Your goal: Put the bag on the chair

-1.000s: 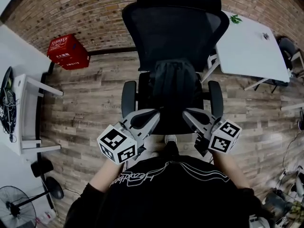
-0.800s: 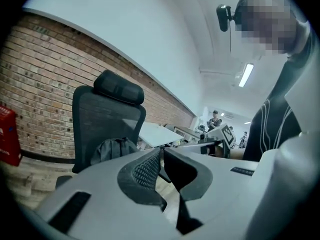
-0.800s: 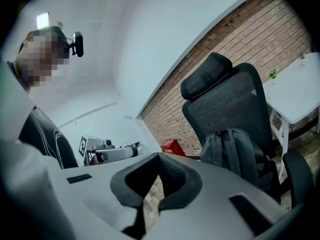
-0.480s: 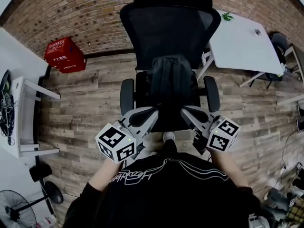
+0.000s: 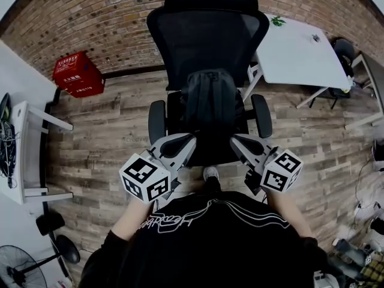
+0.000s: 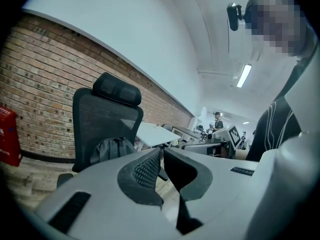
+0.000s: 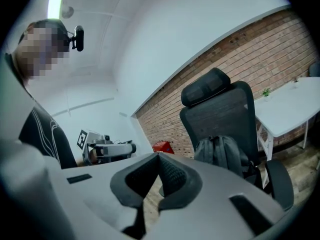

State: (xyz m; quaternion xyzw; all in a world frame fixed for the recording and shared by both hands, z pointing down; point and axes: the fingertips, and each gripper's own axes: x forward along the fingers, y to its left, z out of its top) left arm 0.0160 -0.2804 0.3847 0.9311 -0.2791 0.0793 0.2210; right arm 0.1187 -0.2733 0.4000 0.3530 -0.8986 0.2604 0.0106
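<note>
top (image 5: 210, 245): black, white line print | left gripper (image 5: 189, 139): grey shell, black-and-white marker cube | right gripper (image 5: 235, 140): alike | shoe (image 5: 210, 173): pale

Closed, empty left gripper (image 6: 162, 151), bag (image 6: 111, 150) on chair (image 6: 100, 116), brick wall (image 6: 35, 84) behind

Brick wall (image 5: 90, 17) runs along the back, plain white above it, with a worn wood plank floor (image 5: 102, 131). White table (image 5: 297, 56) on the right with a little plant (image 5: 277, 21) on it, red crate (image 5: 78, 75) near the wall, fan (image 5: 18, 269) bottom left. Strip light (image 6: 244, 75) on the ceiling is lit.
</note>
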